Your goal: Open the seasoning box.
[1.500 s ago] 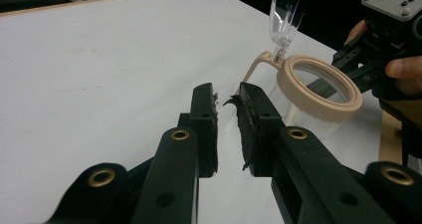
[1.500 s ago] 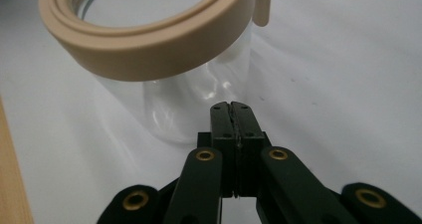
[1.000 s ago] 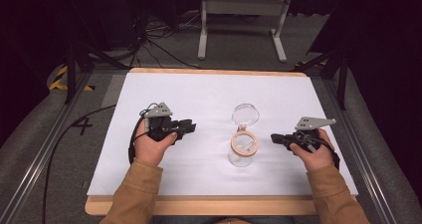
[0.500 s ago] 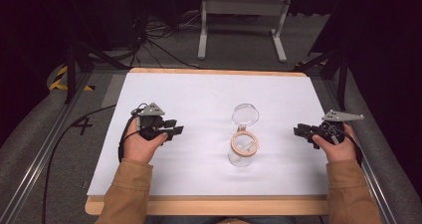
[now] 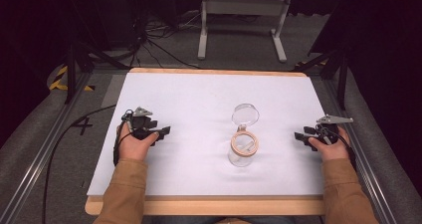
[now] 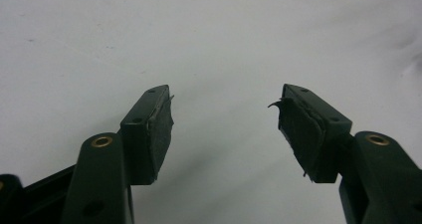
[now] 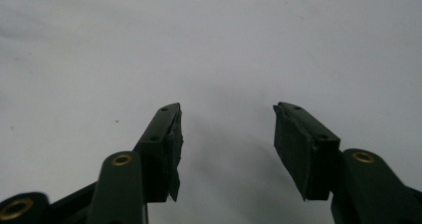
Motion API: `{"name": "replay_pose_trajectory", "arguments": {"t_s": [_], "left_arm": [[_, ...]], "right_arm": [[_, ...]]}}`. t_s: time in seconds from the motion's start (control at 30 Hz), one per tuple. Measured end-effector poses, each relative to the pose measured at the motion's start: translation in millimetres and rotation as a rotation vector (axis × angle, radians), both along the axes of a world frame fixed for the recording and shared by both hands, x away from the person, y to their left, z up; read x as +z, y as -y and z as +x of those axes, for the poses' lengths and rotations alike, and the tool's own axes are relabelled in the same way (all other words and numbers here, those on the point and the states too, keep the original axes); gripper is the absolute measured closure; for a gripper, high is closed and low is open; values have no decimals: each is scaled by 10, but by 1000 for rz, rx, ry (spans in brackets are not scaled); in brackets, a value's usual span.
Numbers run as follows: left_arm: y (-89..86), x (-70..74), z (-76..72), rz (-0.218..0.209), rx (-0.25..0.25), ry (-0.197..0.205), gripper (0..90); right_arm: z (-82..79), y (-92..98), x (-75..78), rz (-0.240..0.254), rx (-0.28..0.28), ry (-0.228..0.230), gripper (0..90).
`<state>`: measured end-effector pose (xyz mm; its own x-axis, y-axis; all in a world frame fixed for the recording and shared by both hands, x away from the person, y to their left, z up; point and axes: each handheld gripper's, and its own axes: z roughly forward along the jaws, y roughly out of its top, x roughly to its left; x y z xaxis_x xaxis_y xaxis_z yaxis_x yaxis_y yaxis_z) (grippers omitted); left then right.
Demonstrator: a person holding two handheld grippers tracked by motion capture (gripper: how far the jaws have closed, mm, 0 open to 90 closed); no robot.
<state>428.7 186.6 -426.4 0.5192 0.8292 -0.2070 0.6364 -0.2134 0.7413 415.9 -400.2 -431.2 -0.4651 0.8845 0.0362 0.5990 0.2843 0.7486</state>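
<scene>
Two grippers rest low over the white desk (image 5: 199,99), both with jaws spread and empty: the left gripper (image 5: 161,132) near the left edge, the right gripper (image 5: 300,136) near the right edge, each pointing inward. Between them, toward the near edge, a clear glass jar (image 5: 243,148) stands upright, mouth up, its round lid (image 5: 245,114) lying flat just behind it.

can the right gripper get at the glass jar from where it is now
Probably yes: the right gripper is open, its jaws point toward the glass jar, and only bare white table lies between them. The lid lies behind the jar.
</scene>
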Motion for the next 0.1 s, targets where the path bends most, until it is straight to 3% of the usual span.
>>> {"name": "replay_pose_trajectory", "arguments": {"t_s": [0.1], "left_arm": [[24, -23, 8, 6, -2, -5, 370]], "right_arm": [[1, -15, -21, -6, -5, 11, 457]]}}
